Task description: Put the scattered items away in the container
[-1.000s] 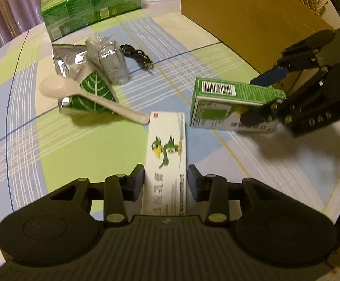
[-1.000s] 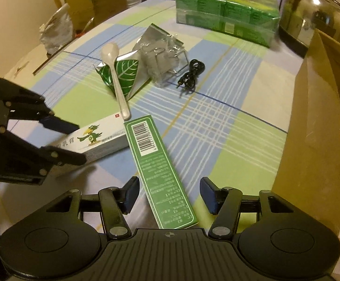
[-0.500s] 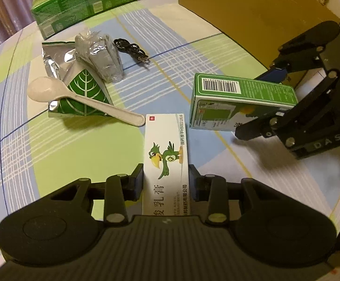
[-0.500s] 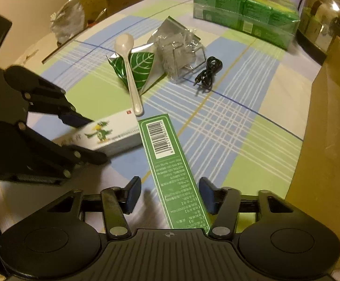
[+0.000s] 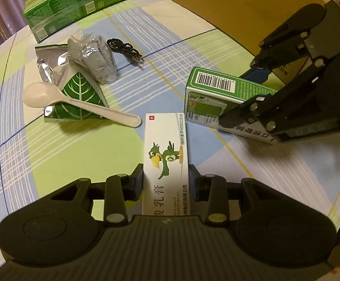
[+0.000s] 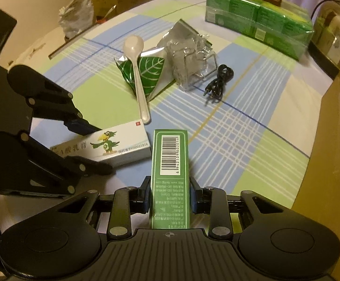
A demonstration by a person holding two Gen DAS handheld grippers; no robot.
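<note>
Two boxes lay lengthwise between clamped jaws.
Left gripper point(image 5: 166, 182) pinched the white box point(image 5: 166, 161); right gripper point(image 6: 170, 195) (open earlier) had closed on the green box point(image 6: 170, 175).

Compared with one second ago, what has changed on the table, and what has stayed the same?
The right gripper has closed on the green box; a second ago its fingers stood wide apart. The left gripper has closed on the white box. Neither box has reached the cardboard container. The spoon, foil packet and black cable stayed put.
</note>
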